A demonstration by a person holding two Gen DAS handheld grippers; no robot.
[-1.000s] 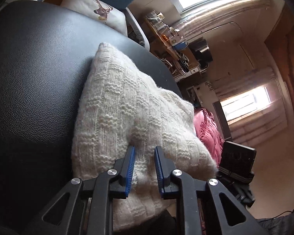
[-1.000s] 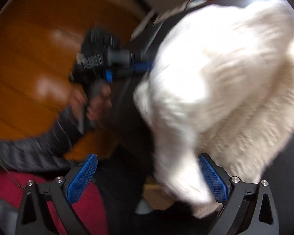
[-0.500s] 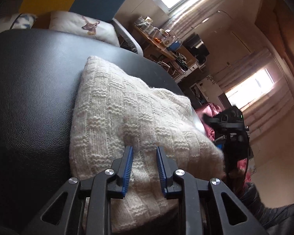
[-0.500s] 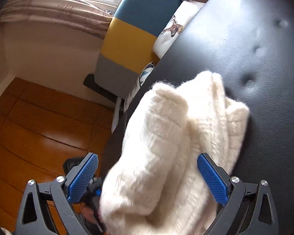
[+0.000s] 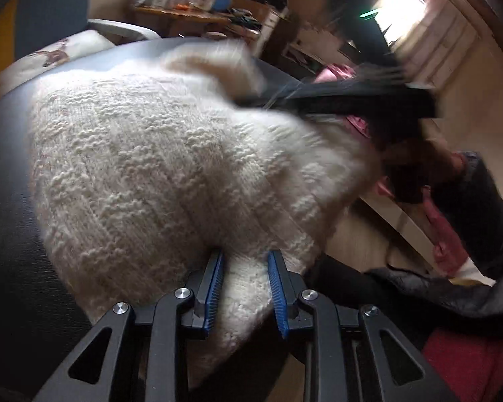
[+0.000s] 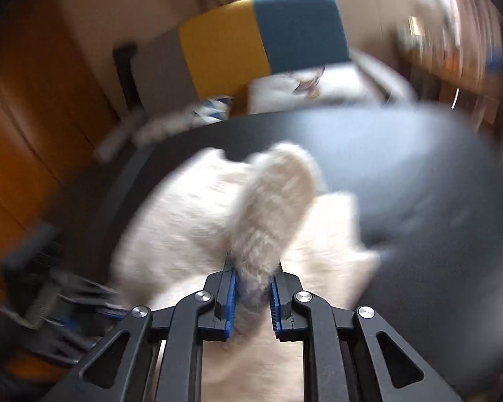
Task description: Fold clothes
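Observation:
A cream knitted sweater (image 5: 157, 167) lies folded on a black padded surface (image 5: 6, 234). My left gripper (image 5: 245, 266) is shut on the sweater's near edge, with a wad of knit between its blue pads. In the right wrist view the same sweater (image 6: 191, 221) is blurred, and my right gripper (image 6: 253, 279) is shut on a raised fold of it (image 6: 271, 207). The right gripper also shows as a dark blurred shape (image 5: 352, 100) over the sweater's far side in the left wrist view.
A chair with a yellow and teal back (image 6: 261, 33) and white cushions (image 6: 318, 90) stands behind the black surface (image 6: 402, 174). A cluttered wooden table (image 5: 198, 10) is at the back. Pink cloth (image 5: 442, 231) and a dark jacket (image 5: 452, 294) lie to the right. Wooden floor (image 6: 33, 100) is on the left.
My right gripper went from wide open around the sweater to shut on a fold of it. The left gripper kept its hold as the view swung; the sweater's far side has lifted.

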